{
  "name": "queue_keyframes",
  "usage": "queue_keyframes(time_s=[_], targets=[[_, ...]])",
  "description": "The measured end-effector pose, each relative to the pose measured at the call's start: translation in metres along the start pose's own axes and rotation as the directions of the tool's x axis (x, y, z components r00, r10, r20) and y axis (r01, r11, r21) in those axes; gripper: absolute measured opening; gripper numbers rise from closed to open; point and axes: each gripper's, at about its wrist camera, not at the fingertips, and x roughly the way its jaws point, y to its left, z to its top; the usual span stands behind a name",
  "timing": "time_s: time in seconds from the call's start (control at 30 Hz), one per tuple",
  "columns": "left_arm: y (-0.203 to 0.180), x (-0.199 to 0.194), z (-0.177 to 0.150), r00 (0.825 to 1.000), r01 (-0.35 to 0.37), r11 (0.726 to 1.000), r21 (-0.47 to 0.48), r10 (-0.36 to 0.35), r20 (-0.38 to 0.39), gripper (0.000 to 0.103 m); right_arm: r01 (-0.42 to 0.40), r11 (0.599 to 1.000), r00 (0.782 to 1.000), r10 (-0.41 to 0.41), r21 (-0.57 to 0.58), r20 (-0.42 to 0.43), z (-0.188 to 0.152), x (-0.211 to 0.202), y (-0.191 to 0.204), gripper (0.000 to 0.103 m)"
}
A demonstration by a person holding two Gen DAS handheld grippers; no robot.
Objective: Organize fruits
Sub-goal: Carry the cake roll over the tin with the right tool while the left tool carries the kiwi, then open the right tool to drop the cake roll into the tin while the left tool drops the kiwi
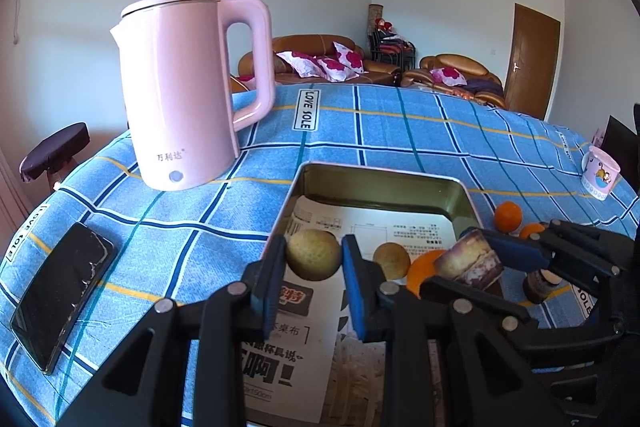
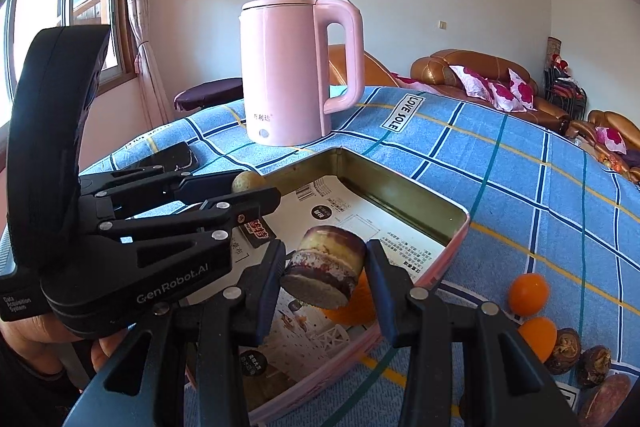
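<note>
The left tongs point(image 1: 313, 269) are clamped on a round, matte, yellow-brown fruit point(image 1: 313, 254), its dull skin pressed between the blue pads over the near left of the tin tray point(image 1: 384, 174). The right tongs point(image 2: 325, 279) grip a cut chunk of purple sweet potato point(image 2: 326, 269), a short cylinder with a pale rough cut face and purple-streaked rind; its axis tilts, cut end facing near and down, above the tray's near right. The tray is rectangular, gold metal inside, lined with printed paper point(image 1: 384, 227) in Chinese text. In it lie a second brown fruit point(image 1: 393, 259) and an orange point(image 1: 424, 269). Right of the tray on the checked blue cloth point(image 1: 400, 131), labelled "LOVE SOLE", sit two smooth oranges point(image 2: 528, 294) and wrinkled brown fruits point(image 2: 565, 346). A glossy pink kettle point(image 1: 184, 87) stands far left. The left tongs' black body reads "GenRobot.AI".
</note>
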Motion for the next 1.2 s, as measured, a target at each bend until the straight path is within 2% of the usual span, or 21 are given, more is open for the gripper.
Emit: queue_keyframes(time_s=[0.3, 0.37, 0.43, 0.6, 0.73, 0.9, 1.13, 1.2], targets=[[0.001, -0.003, -0.001, 1.0, -0.013, 1.0, -0.008, 0.013, 0.012, 0.032, -0.019, 1.0, 1.0, 0.019, 0.009, -0.008, 0.001, 0.004, -0.001, 0.044], [0.003, -0.003, -0.001, 1.0, -0.023, 1.0, -0.015, 0.023, 0.014, 0.039, -0.025, 1.0, 1.0, 0.025, 0.011, -0.009, 0.001, 0.005, -0.001, 0.044], [0.004, -0.004, -0.001, 0.999, -0.031, 0.999, -0.026, 0.031, 0.017, 0.051, -0.028, 0.999, 1.0, 0.028, 0.019, -0.009, 0.001, 0.005, -0.003, 0.045], [0.006, -0.007, -0.002, 0.999, -0.037, 0.999, -0.038, 0.038, 0.03, 0.063, -0.037, 0.998, 0.999, 0.036, 0.052, 0.007, 0.0, 0.003, -0.009, 0.054], [0.007, -0.01, -0.003, 0.998, -0.046, 0.998, -0.051, 0.048, 0.041, 0.073, -0.03, 0.998, 0.999, 0.028, 0.055, 0.029, 0.0, -0.001, -0.01, 0.055], [0.005, -0.016, -0.004, 0.998, -0.036, 0.998, -0.058, 0.039, 0.053, 0.077, 0.004, 0.999, 0.999, -0.007, 0.051, 0.052, -0.002, -0.009, -0.011, 0.061], [-0.012, -0.04, 0.002, 0.994, 0.004, 0.999, -0.051, 0.002, 0.107, 0.088, 0.089, 0.994, 0.994, -0.092, 0.056, 0.058, -0.007, -0.034, -0.022, 0.062], [-0.023, -0.046, 0.004, 0.992, 0.019, 0.999, -0.039, -0.014, 0.122, 0.088, 0.117, 0.992, 0.991, -0.12, 0.053, 0.062, -0.012, -0.047, -0.028, 0.063]])
